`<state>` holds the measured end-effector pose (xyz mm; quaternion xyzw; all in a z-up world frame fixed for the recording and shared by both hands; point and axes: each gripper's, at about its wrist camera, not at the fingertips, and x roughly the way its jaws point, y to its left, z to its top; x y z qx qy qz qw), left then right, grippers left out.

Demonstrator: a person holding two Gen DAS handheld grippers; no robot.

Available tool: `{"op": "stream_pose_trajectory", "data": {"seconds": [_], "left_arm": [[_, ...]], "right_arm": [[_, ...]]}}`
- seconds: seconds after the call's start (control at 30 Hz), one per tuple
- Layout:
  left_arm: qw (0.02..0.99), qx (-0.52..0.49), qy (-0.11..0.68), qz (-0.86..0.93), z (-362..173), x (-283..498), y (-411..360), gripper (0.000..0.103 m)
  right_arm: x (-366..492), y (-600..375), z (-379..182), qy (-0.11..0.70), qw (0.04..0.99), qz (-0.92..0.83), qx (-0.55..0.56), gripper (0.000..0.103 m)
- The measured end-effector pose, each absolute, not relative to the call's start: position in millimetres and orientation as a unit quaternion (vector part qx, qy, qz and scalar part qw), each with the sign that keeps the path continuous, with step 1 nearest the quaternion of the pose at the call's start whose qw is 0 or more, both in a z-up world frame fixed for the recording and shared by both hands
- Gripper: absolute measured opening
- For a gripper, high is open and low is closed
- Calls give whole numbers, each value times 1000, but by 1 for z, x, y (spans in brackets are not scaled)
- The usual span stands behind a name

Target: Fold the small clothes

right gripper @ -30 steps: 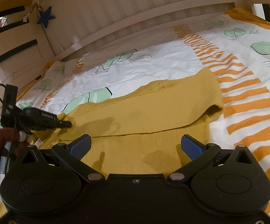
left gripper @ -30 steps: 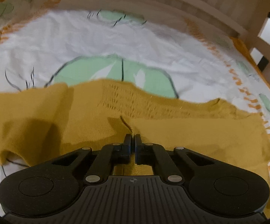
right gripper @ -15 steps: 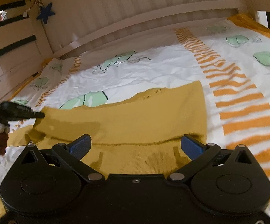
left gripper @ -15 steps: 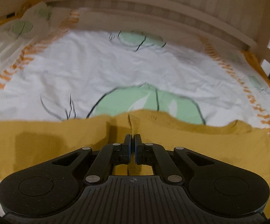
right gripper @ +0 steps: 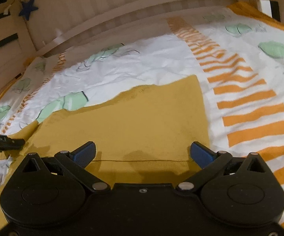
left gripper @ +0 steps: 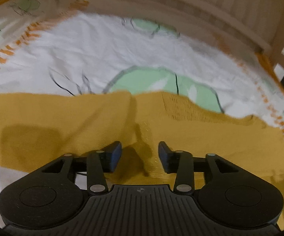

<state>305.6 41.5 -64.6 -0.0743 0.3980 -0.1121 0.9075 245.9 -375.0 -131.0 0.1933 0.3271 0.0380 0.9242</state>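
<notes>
Hand-held gripper, left [left gripper: 139, 154]: mine, jaws parting, blue pads apart with nothing pinched between them; mustard fabric lies just below and ahead of the gap, a raised crease running up from between the fingers.

Hand-held gripper, right [right gripper: 143, 154]: mine, jaws spread wide, empty, hovering over the near hem of the same cloth.

Mustard knit garment [right gripper: 134, 122]: small, spread flat on the bed, directly under and ahead of both hand-held grippers. Seen from the right wrist, an upper layer is folded over a lower one, its straight edge crossing just ahead of my right fingers; the right-hand side edge runs beside the orange stripes. Seen from the left wrist, the garment [left gripper: 181, 133] spans the frame side to side, with an openwork patch near its far edge.

Bed cover [right gripper: 142, 64]: white, printed with green leaves and orange striped bands, beneath the garment.

Bed rail [right gripper: 122, 9]: pale wood, slatted, beyond the cover; blue star [right gripper: 28, 7] hanging at its left.
</notes>
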Motion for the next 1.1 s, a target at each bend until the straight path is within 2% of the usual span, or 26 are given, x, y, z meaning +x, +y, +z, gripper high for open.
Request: {"op": "stream_pose_trajectory", "data": {"seconds": [0.07, 0.1, 0.23, 0.33, 0.5, 0.6, 0.83, 1.1], "left_arm": [[915, -77, 382, -106, -52, 296, 62, 61], [917, -79, 377, -103, -47, 294, 73, 63], [923, -88, 367, -74, -32, 279, 121, 63], [925, -97, 364, -41, -28, 272, 161, 70], [922, -137, 361, 24, -34, 261, 223, 72], [919, -158, 358, 52, -43, 256, 254, 82], [900, -216, 370, 81, -71, 268, 291, 84], [907, -226, 342, 98, -77, 285, 306, 88]], "right_arm": [[242, -370, -123, 322, 927, 45, 189, 103], [239, -366, -118, 319, 928, 49, 186, 103], [240, -347, -103, 312, 931, 70, 177, 103], [240, -331, -95, 309, 931, 89, 171, 103], [243, -303, -87, 309, 929, 120, 163, 103], [243, -285, -87, 314, 925, 140, 160, 103], [247, -250, -90, 334, 915, 173, 143, 103], [254, -234, -94, 343, 911, 184, 134, 103]]}}
